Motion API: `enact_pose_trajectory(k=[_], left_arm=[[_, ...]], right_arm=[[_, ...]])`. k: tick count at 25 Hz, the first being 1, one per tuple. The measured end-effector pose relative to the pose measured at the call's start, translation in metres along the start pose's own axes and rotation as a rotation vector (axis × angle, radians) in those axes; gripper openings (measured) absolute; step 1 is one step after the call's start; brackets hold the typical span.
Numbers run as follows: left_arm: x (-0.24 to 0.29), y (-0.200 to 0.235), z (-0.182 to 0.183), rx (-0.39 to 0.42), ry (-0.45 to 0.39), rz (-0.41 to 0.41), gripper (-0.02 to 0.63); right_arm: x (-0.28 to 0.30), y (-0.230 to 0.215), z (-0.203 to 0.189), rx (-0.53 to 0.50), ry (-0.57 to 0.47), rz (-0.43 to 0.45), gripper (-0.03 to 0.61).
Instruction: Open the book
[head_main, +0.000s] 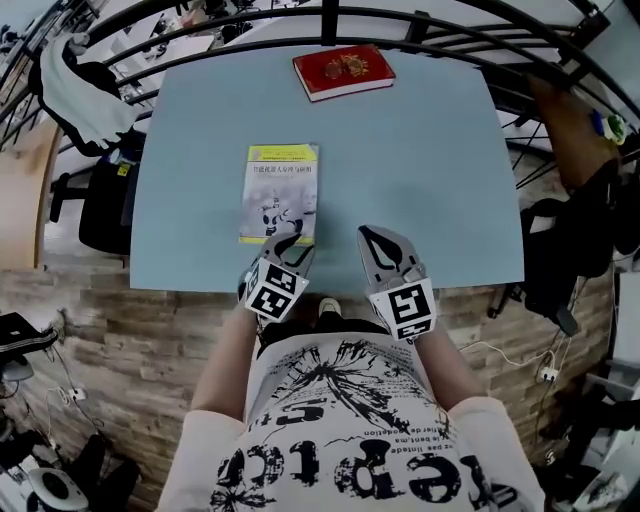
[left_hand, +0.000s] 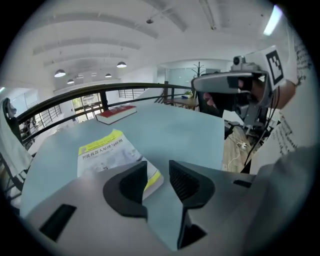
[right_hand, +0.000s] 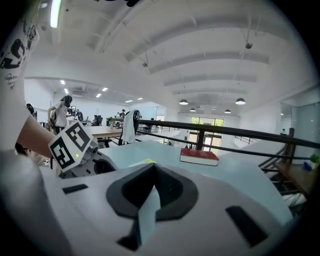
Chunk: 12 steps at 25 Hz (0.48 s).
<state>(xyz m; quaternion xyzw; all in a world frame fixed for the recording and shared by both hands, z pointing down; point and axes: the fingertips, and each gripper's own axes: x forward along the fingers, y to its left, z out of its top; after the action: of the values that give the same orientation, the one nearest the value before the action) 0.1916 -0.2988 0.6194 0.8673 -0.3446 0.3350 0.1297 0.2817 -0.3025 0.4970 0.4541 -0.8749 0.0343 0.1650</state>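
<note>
A thin book (head_main: 281, 185) with a yellow-and-white cover lies shut on the blue-grey table (head_main: 420, 170), near its front edge. My left gripper (head_main: 293, 241) hangs over the book's near right corner. In the left gripper view its jaws (left_hand: 158, 169) stand open, and the corner of the book (left_hand: 102, 152) shows in the gap below them, untouched by the pads. My right gripper (head_main: 368, 234) is to the right of the book, above bare table. Its jaws (right_hand: 152, 169) are shut with nothing between them.
A thick red book (head_main: 343, 71) lies shut at the table's far edge. A black railing (head_main: 400, 20) curves behind the table. A dark chair (head_main: 105, 205) stands at the left, and a black bag (head_main: 560, 250) at the right.
</note>
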Motion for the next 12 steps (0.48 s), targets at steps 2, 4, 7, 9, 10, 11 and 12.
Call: enact_pose_trajectory(k=[2,4,7,9,10,11,12], left_arm=[[0.013,-0.001,-0.01,0.019,0.051,0.0,0.15],[0.025,0.0,-0.017,0.037,0.09,0.007,0.16],[0.036,0.004,-0.025,0.05,0.121,0.036,0.16],[0.042,0.007,-0.028,0.056,0.131,0.047,0.16],[0.044,0.007,-0.03,0.063,0.136,0.049,0.16],[0.046,0.008,-0.031,0.073,0.14,0.052,0.16],[0.047,0.009,-0.031,0.084,0.139,0.06,0.158]], right_arm=[[0.003,-0.004,-0.006,0.0,0.012,0.008,0.008],[0.004,-0.008,-0.01,-0.001,0.021,0.009,0.008],[0.005,-0.013,-0.015,-0.002,0.027,0.001,0.008],[0.006,-0.014,-0.016,-0.002,0.026,-0.004,0.008],[0.007,-0.014,-0.017,-0.001,0.026,-0.005,0.008],[0.007,-0.013,-0.017,0.001,0.026,-0.007,0.008],[0.007,-0.013,-0.017,0.004,0.026,-0.008,0.008]])
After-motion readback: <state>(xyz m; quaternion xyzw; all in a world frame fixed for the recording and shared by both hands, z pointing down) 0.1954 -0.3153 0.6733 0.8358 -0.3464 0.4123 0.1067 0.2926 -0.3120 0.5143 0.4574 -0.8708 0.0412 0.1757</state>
